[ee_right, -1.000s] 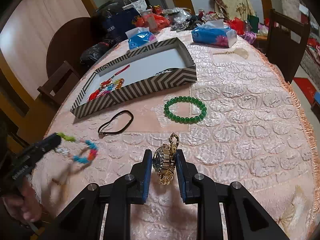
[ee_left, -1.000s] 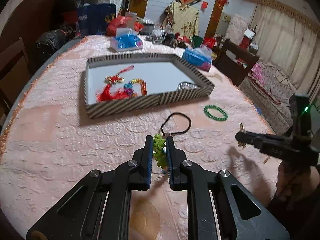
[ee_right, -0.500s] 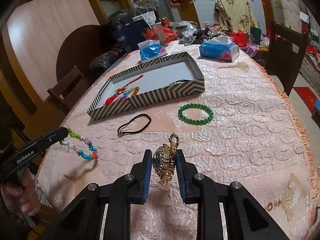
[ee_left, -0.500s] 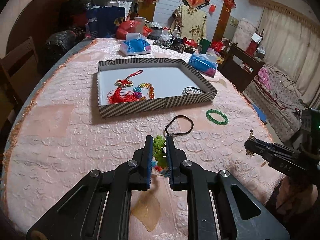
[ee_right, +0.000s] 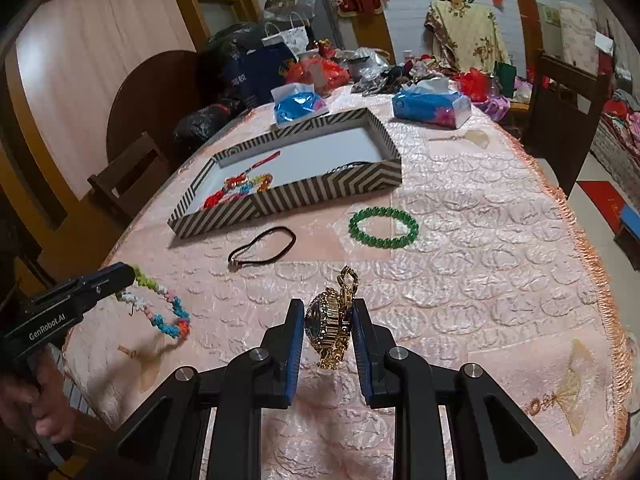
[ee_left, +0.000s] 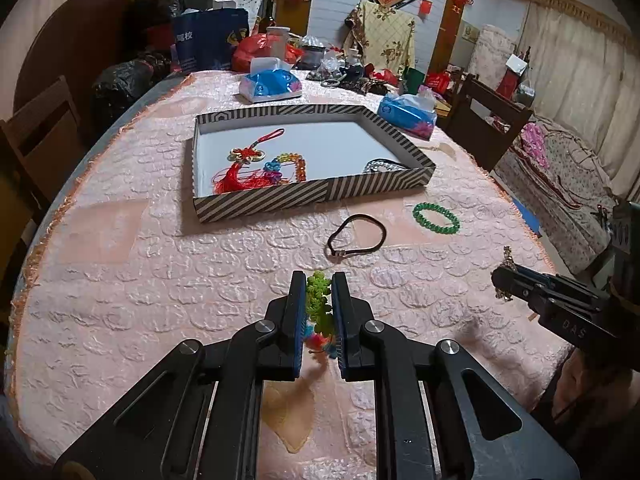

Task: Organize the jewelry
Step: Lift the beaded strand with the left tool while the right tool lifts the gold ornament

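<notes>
Left wrist view: left claw (ee_left: 317, 312) clamped on a multicolour knotted bracelet (ee_left: 318, 306), green end up between the pads, rest hanging below, clear of the surface (ee_left: 120, 280). Striped tray (ee_left: 312, 196) lies straight ahead, long side facing the claw, already holding a red tassel charm (ee_left: 240, 172) and a bead string (ee_left: 292, 164). Black cord loop (ee_left: 356, 236) sits between claw and tray; green bead bracelet (ee_left: 436, 219) to its right.

Right wrist view: right claw (ee_right: 326, 332) clamped on a gold watch (ee_right: 330, 320), band hanging vertically. The tray lies ahead and to the left, near wall end-on; the green bead bracelet is nearer this claw. Judgement: both loads are carried, and the left hand has the straighter line to the tray.
</notes>
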Tool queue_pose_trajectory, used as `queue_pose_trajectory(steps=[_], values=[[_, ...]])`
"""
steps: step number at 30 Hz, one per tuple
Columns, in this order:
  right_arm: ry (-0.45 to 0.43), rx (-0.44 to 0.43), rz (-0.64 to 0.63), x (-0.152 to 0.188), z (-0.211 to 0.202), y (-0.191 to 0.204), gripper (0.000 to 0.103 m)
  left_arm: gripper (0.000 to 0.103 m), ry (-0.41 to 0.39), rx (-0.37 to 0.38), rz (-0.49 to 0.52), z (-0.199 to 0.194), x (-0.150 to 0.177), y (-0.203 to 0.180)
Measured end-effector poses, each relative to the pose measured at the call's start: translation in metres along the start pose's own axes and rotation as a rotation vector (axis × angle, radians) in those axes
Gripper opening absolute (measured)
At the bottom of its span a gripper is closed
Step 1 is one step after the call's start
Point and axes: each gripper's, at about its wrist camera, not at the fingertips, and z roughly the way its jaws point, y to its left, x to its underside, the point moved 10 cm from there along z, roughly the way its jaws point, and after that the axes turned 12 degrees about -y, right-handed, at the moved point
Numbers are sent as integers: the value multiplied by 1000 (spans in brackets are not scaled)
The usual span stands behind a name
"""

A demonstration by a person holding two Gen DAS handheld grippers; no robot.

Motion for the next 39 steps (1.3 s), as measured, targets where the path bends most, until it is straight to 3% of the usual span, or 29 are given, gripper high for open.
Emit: queue_pose_trajectory(steps=[39], values=[[-4, 13, -59, -3, 4, 3, 22, 11, 45, -14, -14, 15, 4, -4]])
